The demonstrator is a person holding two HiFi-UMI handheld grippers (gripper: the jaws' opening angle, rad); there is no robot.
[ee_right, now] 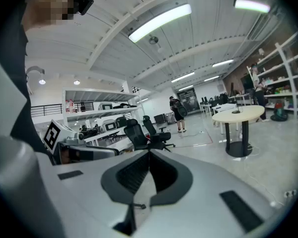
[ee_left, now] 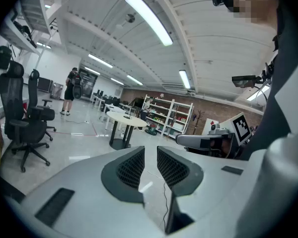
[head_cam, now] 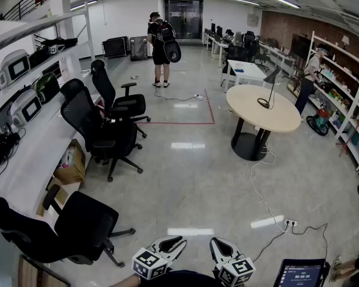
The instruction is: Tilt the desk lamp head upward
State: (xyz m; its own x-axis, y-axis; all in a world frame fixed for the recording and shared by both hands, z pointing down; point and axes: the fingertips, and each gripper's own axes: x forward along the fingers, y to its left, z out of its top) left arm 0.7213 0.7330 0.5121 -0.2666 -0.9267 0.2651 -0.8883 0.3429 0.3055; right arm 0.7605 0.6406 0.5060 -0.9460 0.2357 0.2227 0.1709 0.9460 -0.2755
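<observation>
Approach looks to be the step in hand, and it has hardly begun: the black desk lamp (head_cam: 269, 88) stands around the middle of the round table (head_cam: 251, 117), a little toward its far edge. It is well apart from both tools across open floor, with its head at the top of a thin arm and too small to read its tilt. The next move, as I judge it, calls for walking over to the table, then steadying the base with one tool while the other takes the head and eases it upward. The left gripper (ee_left: 150, 151) is held low by the person's body, its jaws a narrow gap apart with nothing between them. The right gripper (ee_right: 149, 153) sits beside it, jaws closed tip to tip on nothing.
</observation>
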